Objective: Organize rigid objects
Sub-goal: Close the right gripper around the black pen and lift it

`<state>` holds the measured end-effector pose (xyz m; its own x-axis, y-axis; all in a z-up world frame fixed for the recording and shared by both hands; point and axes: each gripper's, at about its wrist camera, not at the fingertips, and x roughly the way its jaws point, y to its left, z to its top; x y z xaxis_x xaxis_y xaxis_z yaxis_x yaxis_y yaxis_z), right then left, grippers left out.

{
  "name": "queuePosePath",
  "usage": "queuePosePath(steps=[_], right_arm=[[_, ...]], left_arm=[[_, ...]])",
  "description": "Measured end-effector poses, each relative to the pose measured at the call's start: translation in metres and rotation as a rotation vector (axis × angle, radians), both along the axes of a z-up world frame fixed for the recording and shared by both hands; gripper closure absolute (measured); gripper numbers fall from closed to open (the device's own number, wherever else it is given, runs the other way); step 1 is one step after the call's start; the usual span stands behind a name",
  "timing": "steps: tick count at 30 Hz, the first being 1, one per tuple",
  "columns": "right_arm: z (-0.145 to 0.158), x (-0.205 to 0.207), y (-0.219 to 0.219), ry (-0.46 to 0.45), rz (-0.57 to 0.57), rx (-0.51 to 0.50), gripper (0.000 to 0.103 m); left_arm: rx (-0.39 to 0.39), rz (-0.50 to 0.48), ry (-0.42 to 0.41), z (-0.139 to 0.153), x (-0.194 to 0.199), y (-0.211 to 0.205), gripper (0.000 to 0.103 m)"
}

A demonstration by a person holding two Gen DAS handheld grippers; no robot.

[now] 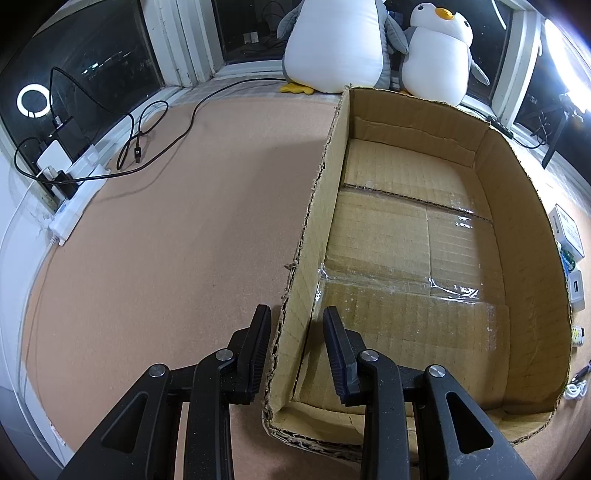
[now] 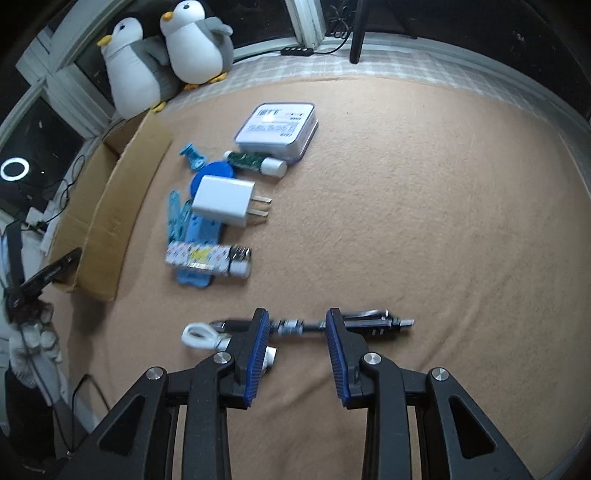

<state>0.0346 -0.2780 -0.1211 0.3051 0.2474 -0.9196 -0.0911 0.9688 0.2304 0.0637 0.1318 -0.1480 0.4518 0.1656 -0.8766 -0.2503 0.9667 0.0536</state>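
An empty cardboard box [image 1: 424, 229] lies open on the tan cloth; its outer wall also shows in the right wrist view [image 2: 110, 221]. My left gripper [image 1: 295, 314] is open and straddles the box's left wall [image 1: 314, 236], one finger on each side. My right gripper [image 2: 297, 317] is open over a black pen [image 2: 351, 325] lying crosswise, with a white USB stick [image 2: 207, 336] beside the left finger. Beyond lie a white charger [image 2: 225, 201], a patterned lighter [image 2: 207, 258], blue clips [image 2: 192, 155], a green-and-white tube [image 2: 258, 164] and a white tin [image 2: 277, 127].
Two plush penguins [image 1: 340, 40] sit against the window behind the box. A power strip [image 1: 74, 192] with plugs and black cables [image 1: 155, 122] lies at the far left. A black stand leg [image 2: 358, 29] rises at the back.
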Motion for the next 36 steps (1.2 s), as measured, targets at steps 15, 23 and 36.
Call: queuePosePath(steps=[15, 23, 36], right_arm=[[-0.031, 0.008, 0.000, 0.093, -0.105, 0.147, 0.074], [-0.033, 0.024, -0.019, 0.134, -0.268, 0.219, 0.063], [-0.030, 0.065, -0.006, 0.150, -0.251, 0.063, 0.065]], left_arm=[[0.008, -0.005, -0.002, 0.001, 0.000, -0.002, 0.071], [0.010, -0.007, -0.003, 0.000, 0.000, -0.002, 0.071], [0.001, -0.005, -0.009, 0.001, -0.001, -0.001, 0.071]])
